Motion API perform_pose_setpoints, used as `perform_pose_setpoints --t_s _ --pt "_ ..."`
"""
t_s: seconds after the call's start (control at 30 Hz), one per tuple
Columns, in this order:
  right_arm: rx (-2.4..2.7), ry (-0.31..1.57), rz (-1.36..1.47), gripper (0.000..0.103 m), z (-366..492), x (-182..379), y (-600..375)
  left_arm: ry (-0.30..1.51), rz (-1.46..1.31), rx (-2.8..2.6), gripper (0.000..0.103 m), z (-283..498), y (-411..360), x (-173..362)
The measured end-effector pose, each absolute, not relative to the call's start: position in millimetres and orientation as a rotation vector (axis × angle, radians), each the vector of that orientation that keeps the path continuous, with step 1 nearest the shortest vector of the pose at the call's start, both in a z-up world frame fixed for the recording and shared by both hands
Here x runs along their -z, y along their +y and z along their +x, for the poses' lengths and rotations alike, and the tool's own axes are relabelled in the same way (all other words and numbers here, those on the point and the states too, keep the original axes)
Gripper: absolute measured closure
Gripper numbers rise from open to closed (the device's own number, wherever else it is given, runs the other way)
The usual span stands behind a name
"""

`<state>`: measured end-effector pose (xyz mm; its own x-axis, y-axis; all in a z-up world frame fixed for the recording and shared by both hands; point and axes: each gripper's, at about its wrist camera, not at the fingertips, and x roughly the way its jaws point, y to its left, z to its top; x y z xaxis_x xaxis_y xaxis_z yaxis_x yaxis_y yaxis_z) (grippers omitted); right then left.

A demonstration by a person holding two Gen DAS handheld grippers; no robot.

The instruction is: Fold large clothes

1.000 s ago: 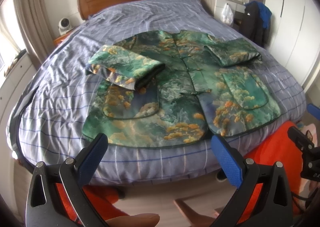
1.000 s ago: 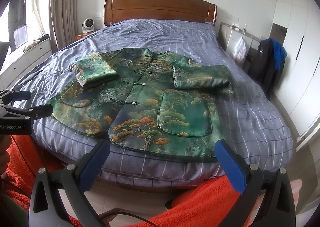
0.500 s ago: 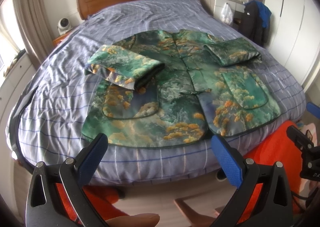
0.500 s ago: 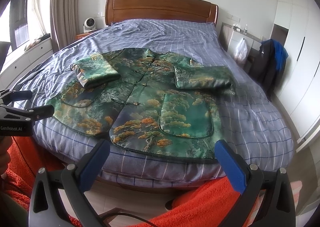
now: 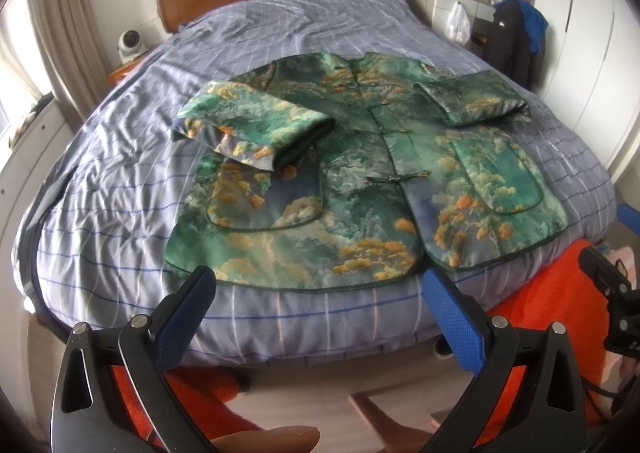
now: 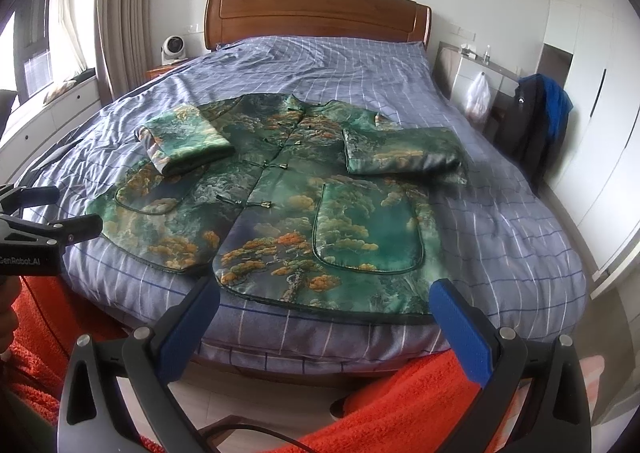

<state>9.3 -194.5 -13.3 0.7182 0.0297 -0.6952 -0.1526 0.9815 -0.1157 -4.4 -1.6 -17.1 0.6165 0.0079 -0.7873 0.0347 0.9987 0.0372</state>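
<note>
The bed (image 6: 500, 221) fills both views under a checked blue cover, and the green brocade jacket (image 6: 280, 197) lies face up across its near half, hem toward 6 o'clock, collar toward 12. The left sleeve (image 5: 256, 129), at about 10 o'clock, and the right sleeve (image 6: 400, 151), at about 2 o'clock, are already folded in over the chest. The left gripper (image 5: 320, 313) and right gripper (image 6: 326, 319) both hang short of the hem, jaws spread wide and empty. The risk, as I judge it, is the satin: lifting the hem unevenly could slide the sleeves off or skew the fold.
</note>
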Motion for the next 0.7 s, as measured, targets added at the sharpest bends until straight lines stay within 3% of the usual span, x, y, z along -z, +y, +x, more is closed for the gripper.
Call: perform_pose_setpoints --t_s 0.7 --pt "-0.097 0.767 -0.177 0.0 12.2 13.8 -192.4 0.93 0.04 -0.015 0.0 -1.5 6.7 24.2"
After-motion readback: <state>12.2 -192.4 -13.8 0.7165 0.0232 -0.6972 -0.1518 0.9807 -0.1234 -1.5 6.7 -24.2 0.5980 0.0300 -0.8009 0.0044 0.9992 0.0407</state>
